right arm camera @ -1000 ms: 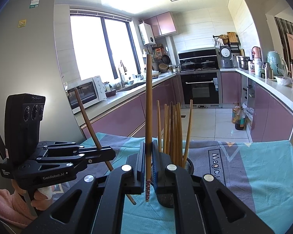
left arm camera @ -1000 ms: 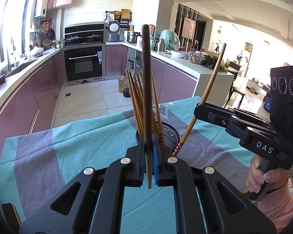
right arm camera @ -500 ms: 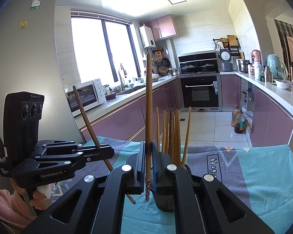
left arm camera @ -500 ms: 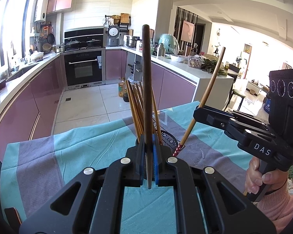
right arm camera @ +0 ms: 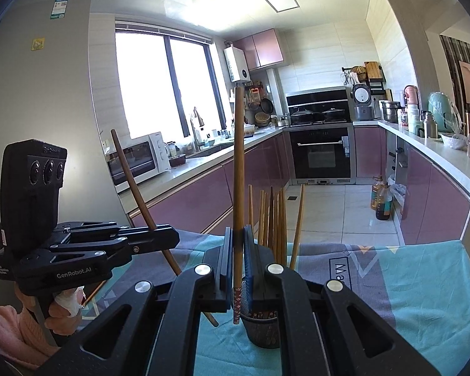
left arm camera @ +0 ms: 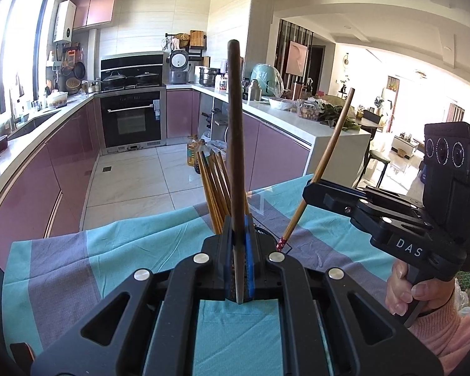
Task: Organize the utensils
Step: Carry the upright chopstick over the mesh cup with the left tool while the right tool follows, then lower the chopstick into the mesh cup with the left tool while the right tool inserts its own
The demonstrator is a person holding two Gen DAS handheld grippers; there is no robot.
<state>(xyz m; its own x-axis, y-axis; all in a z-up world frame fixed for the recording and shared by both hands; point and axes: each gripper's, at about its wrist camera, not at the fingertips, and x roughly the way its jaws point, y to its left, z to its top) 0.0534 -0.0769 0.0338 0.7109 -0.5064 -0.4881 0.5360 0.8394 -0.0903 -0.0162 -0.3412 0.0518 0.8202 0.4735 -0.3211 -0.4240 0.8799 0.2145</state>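
Mesh of the holder barely peeks out below my right gripper, and from the left wrist view it is almost wholly hidden behind my left gripper, so only the bundle of chopsticks standing in it shows clearly. My left gripper is clamped on a dark chopstick, held upright, its lower tip poking out beneath the blue pads. My right gripper grips a lighter chopstick, also upright, its red patterned end hanging just beside the holder's rim. Each gripper appears in the other's view, level and pointing inward, with my hand in a pink sleeve wrapped round the handle. Below both lies a teal and grey cloth on the table. Beyond it, purple kitchen cabinets, a black oven and bright windows.
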